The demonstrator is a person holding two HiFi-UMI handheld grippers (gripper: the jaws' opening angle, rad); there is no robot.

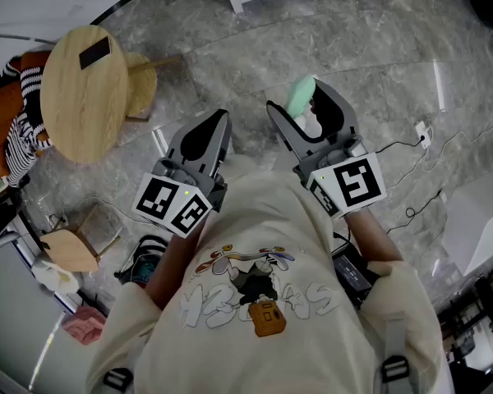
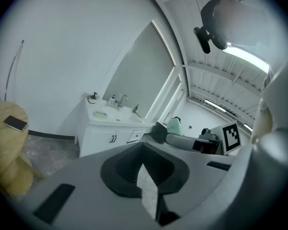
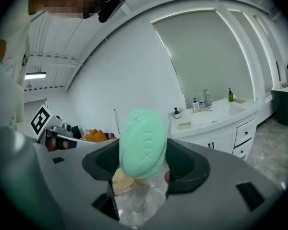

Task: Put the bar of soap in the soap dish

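Jaws of the right gripper (image 3: 143, 169) are clamped on the soap (image 3: 143, 143). They stand wide, with a pad against each side of the bar. Jaws of the left gripper (image 2: 143, 166) are together with nothing between them.

1. Floor (image 1: 370, 48): grey marble. Both grippers are held out over it, well short of the vanity.
2. Vanity (image 3: 225, 135): white, against the far wall, with a tap and bottles on its counter.
3. Table (image 1: 82, 89): round, wooden, at the left, with a phone (image 1: 94, 52) on it. It has no part in the task.
4. Soap: pale green oval bar, standing on end in the right gripper. Its embossed face is turned to the gripper's camera, and much of the bar stands clear above the pads.
5. Dish (image 3: 184, 125): a small pale thing on the counter left of the tap, taken to be the soap dish. It is too small to confirm.

Assessment of handling: the bar should be stiff, light and solid, and unlikely to break. Its surface looks smooth and is probably slippery. The sides under the pads are rounded, so contact is judged narrow, and a harder squeeze could make the bar shoot out. A hold across the flat faces at mid-length would be more secure. The present hold should do if the bar is carried level and without jolts.
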